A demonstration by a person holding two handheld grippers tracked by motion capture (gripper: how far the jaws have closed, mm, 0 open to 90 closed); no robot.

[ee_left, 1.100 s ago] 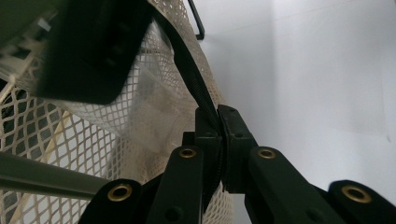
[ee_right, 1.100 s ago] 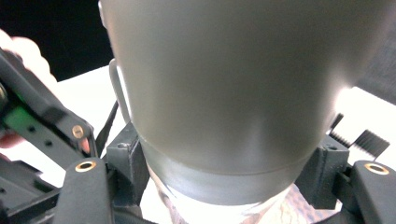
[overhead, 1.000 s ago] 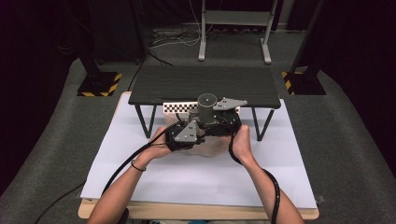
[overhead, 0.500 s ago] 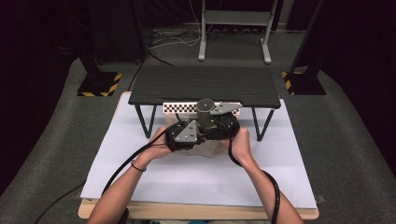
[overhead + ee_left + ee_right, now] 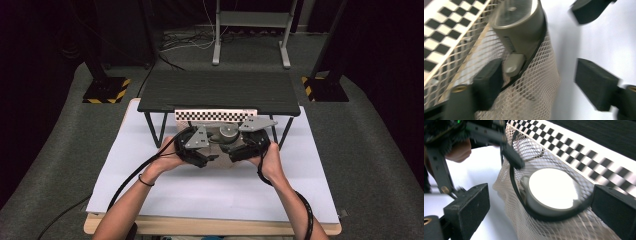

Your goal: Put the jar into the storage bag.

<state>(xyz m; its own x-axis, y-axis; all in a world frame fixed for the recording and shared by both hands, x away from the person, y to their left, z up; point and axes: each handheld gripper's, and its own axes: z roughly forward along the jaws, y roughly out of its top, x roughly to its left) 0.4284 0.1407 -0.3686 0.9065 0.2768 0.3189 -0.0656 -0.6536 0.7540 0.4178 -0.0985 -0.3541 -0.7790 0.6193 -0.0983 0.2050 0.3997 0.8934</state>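
Item: grey round container (image 5: pixel 228 133) with a flat lid, seated inside a cream mesh bag (image 5: pixel 534 82). It lies on the white-covered surface (image 5: pixel 200 190), just in front of a low black stand (image 5: pixel 220 91) and a checkered strip (image 5: pixel 215 115), between the two claws.

Left claw (image 5: pixel 207 156): jaws standing wide, having just been opening. In the left gripper view one jaw lies against the mesh by the container's side tab, the other stands well clear over bare white surface; no pressing grip on the bag.

Right claw (image 5: pixel 231 152): jaws likewise spread, having just been opening. In the right gripper view they stand to either side of the bag's dark rim (image 5: pixel 541 216), the container's pale lid (image 5: pixel 552 188) between them; neither pad clamps it.

Bag: mouth open, rim loosely ringing the container, netting slack on the surface.

Each hand (image 5: pixel 167 159) grips its tool from the near side.
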